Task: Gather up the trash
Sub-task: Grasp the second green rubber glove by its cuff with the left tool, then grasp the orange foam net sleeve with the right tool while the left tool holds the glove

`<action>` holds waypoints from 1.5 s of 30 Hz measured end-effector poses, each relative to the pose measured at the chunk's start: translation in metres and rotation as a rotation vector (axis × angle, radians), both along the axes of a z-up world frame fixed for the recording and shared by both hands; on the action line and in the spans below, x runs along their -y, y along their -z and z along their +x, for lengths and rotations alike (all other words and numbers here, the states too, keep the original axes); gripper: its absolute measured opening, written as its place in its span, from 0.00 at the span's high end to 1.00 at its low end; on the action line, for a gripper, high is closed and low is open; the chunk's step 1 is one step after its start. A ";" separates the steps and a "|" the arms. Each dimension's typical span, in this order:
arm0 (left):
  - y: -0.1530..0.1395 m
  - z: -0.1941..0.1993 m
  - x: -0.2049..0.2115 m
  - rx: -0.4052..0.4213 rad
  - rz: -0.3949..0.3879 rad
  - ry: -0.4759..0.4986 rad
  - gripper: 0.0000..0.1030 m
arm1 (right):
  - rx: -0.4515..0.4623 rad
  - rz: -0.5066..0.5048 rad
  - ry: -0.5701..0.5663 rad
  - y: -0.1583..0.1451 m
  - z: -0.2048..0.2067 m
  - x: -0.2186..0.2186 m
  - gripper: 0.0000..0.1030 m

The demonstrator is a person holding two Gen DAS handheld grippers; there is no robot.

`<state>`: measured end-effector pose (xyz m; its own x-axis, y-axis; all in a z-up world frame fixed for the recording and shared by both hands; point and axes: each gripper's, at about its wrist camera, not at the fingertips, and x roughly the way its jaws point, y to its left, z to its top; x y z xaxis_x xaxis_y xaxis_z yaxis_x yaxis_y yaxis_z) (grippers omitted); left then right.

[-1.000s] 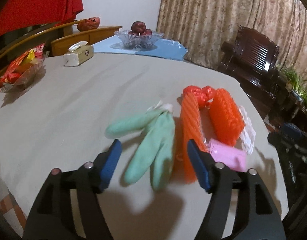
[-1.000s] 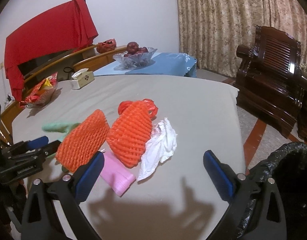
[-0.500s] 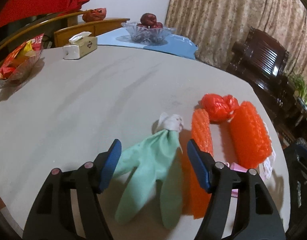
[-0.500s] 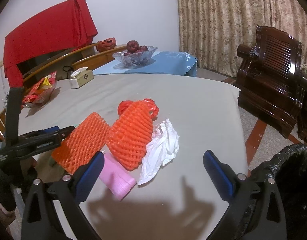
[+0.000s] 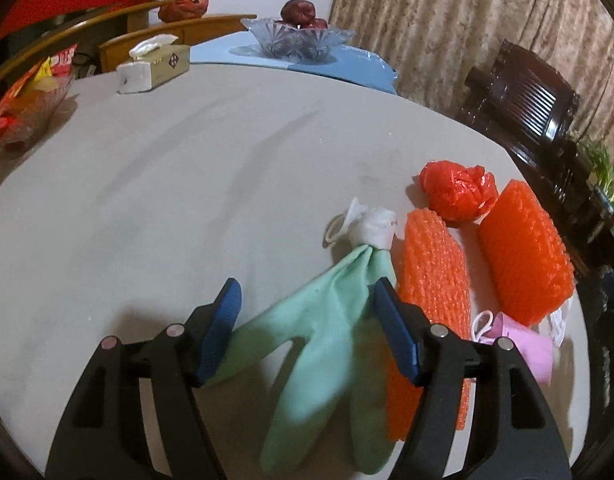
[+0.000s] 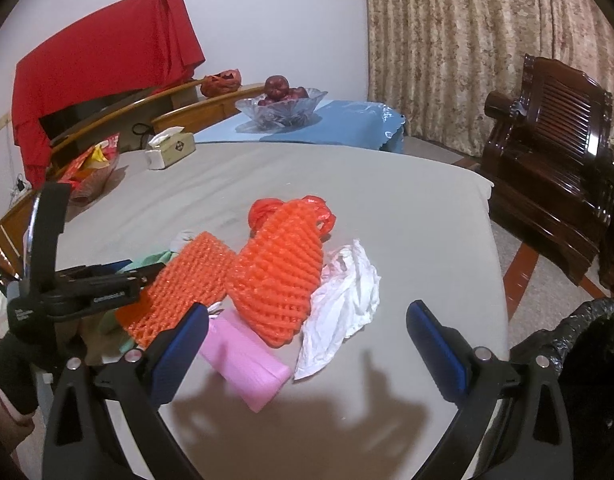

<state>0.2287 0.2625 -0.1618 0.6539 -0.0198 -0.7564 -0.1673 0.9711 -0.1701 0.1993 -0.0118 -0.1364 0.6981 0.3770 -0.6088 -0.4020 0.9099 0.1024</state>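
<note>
A green glove [image 5: 323, 344] with a white cuff lies on the grey table [image 5: 187, 184]. My left gripper [image 5: 307, 332] is open and its fingers straddle the glove. Two orange foam nets [image 5: 431, 280] [image 5: 523, 260], a red plastic bag [image 5: 457, 194] and a pink wrapper [image 5: 527, 344] lie to its right. In the right wrist view my right gripper [image 6: 307, 340] is open and empty above the pink wrapper [image 6: 243, 360], a white crumpled bag [image 6: 343, 300] and the nets [image 6: 279, 272]. The left gripper [image 6: 119, 276] shows at the left there.
A black-lined trash bin [image 6: 587, 340] stands off the table's right edge. A tissue box [image 5: 153, 68], a snack bowl [image 5: 23, 108] and a glass fruit bowl [image 5: 299, 36] stand at the far side. A dark wooden chair [image 6: 555, 140] is at the right.
My left gripper has moved forward and down over the green glove, which now lies between its fingers. My right gripper has barely moved.
</note>
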 end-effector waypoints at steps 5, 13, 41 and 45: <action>-0.002 -0.002 0.008 0.011 -0.026 0.051 0.48 | -0.004 -0.004 0.001 0.000 0.001 -0.004 0.06; -0.010 -0.015 0.016 0.056 -0.084 0.082 0.85 | 0.012 0.000 -0.010 -0.005 0.002 -0.012 0.08; -0.066 -0.041 0.013 0.159 -0.035 0.040 0.85 | -0.027 0.045 -0.075 -0.004 0.015 -0.042 0.74; -0.078 -0.047 0.020 0.179 -0.030 0.046 0.85 | 0.005 0.087 -0.084 -0.025 0.006 -0.035 0.74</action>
